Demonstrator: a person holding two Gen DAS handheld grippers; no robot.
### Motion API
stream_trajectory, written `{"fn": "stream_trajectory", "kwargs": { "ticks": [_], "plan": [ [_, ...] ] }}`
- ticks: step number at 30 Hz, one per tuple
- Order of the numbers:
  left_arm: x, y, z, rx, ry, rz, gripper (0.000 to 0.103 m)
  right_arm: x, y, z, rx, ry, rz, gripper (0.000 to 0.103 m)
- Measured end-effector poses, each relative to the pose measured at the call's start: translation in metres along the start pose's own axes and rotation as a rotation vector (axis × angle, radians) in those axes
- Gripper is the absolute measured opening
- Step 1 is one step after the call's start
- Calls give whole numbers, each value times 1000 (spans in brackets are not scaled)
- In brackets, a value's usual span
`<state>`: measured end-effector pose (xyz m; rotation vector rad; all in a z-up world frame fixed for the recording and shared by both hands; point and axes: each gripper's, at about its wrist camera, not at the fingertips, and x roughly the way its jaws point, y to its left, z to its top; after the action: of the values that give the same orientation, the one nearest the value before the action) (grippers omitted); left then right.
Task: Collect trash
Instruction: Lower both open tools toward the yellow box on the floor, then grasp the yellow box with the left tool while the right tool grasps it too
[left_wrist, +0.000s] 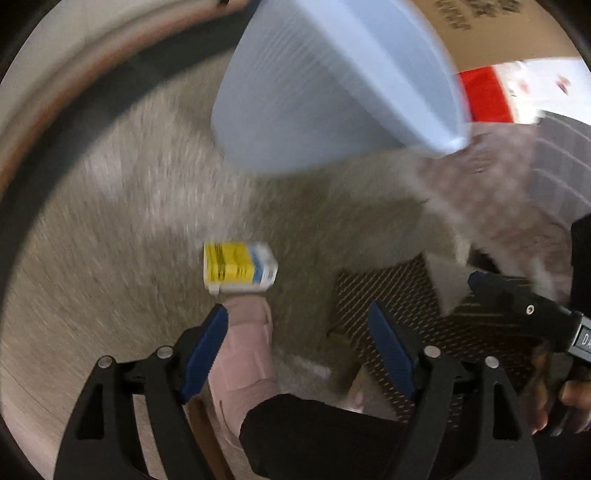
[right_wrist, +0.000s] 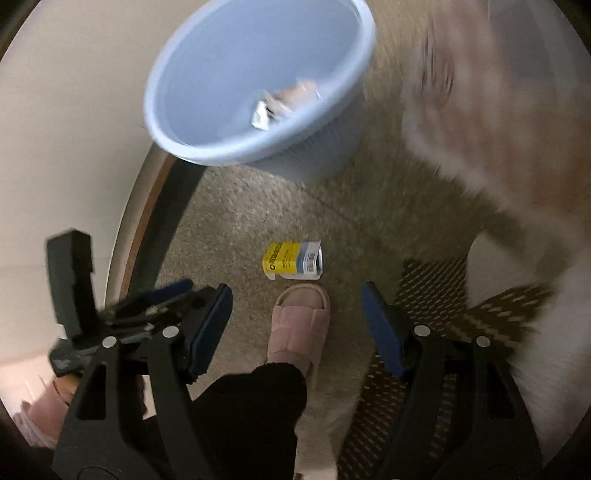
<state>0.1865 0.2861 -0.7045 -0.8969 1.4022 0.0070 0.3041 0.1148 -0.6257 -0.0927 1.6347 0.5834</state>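
A small yellow, white and blue carton (left_wrist: 238, 267) lies on the beige carpet, also in the right wrist view (right_wrist: 293, 260), just ahead of a pink slipper. A light blue bin (left_wrist: 332, 85) stands beyond it; the right wrist view looks into the bin (right_wrist: 184, 122), which holds crumpled trash (right_wrist: 284, 103). My left gripper (left_wrist: 299, 345) is open and empty above the carpet, short of the carton. My right gripper (right_wrist: 297, 325) is open and empty, also above the slipper. The left gripper shows at the left of the right wrist view (right_wrist: 122, 306), and the right gripper at the right of the left wrist view (left_wrist: 524, 306).
The person's pink slipper (right_wrist: 299, 325) and black trouser leg (right_wrist: 243, 417) stand between the fingers. A dark patterned mat (right_wrist: 436, 295) lies to the right, with pinkish blurred fabric (right_wrist: 480, 110) beyond. A cardboard box (left_wrist: 498, 26) and a red-and-white package (left_wrist: 491, 92) stand behind the bin. A cream wall (right_wrist: 74, 110) is left.
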Motion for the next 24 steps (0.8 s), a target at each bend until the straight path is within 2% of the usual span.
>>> {"fn": "stream_trajectory", "kwargs": {
  "ticks": [4,6,9,11,15,17,20,24],
  "plan": [
    [45,35,-7,-82,75,31,76,66,-36,-5,186,80,102,71],
    [65,50,-7,-106,101,41,76,95,-47,-8,253,122,121,71],
    [87,70,-1,-165,115,69,76,144,-64,-17,378,193,147,71],
    [98,79,6,-179,114,80,76,167,-73,-22,454,207,169,71],
    [123,84,22,-121,136,122,76,197,-84,-24,520,227,167,71],
    [135,86,30,-113,155,120,76,209,-90,-24,558,212,190,71],
    [142,86,41,-113,135,95,75,219,-94,-22,600,188,194,71],
    [151,77,49,-32,169,93,69,233,-88,-11,581,169,197,70]
  ]
}}
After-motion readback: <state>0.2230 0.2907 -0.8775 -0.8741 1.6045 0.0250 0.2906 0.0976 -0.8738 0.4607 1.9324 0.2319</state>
